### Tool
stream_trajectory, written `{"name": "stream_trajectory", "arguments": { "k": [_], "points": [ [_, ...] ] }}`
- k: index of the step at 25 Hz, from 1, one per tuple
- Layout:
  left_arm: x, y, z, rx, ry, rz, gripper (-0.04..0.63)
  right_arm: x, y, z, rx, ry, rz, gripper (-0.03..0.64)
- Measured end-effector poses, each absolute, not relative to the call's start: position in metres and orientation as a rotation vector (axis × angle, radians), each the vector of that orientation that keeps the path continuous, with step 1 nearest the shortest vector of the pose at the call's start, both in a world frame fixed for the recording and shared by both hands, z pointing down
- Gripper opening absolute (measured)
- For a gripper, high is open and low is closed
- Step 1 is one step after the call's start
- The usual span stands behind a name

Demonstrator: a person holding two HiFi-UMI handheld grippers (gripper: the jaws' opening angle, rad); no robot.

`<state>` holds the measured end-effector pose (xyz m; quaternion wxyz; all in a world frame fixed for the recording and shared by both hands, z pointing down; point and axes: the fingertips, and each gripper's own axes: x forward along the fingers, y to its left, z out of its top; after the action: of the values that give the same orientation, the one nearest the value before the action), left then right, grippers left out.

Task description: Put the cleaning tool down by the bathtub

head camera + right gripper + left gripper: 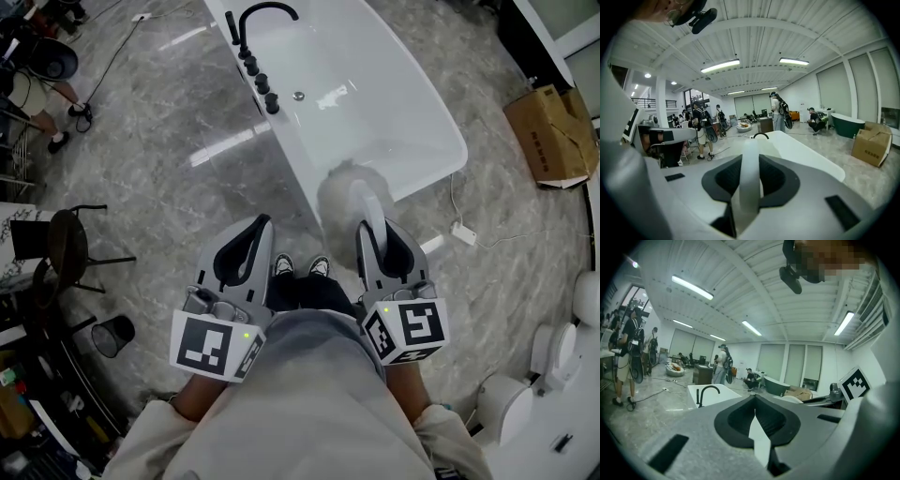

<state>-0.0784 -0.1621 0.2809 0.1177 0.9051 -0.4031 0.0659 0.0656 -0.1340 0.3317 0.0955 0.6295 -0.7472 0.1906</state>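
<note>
Head view is showing the right gripper (372,226) squeezing the fluffy grey cleaning tool (339,193) beside the white bathtub (375,89), while the left gripper (265,222) is holding nothing, jaws together.

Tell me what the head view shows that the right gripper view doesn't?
Only the head view: the person's shoes and a black wastebasket. Only the right gripper view: ceiling lights and a dark green tub. Both: the white bathtub, the cardboard box, and the tool's white handle clamped in the right gripper.
</note>
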Motion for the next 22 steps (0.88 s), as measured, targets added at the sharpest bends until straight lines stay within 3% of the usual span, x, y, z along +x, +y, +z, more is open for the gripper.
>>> {"name": "stream_trajectory", "arguments": {
  "k": [22],
  "points": [
    [-0.065, -0.141, 0.304, 2.562, -1.276, 0.296, 0.006, 0.088, -0.141, 0.399, 1.76, -2.201, 0.659, 0.086]
  ]
}}
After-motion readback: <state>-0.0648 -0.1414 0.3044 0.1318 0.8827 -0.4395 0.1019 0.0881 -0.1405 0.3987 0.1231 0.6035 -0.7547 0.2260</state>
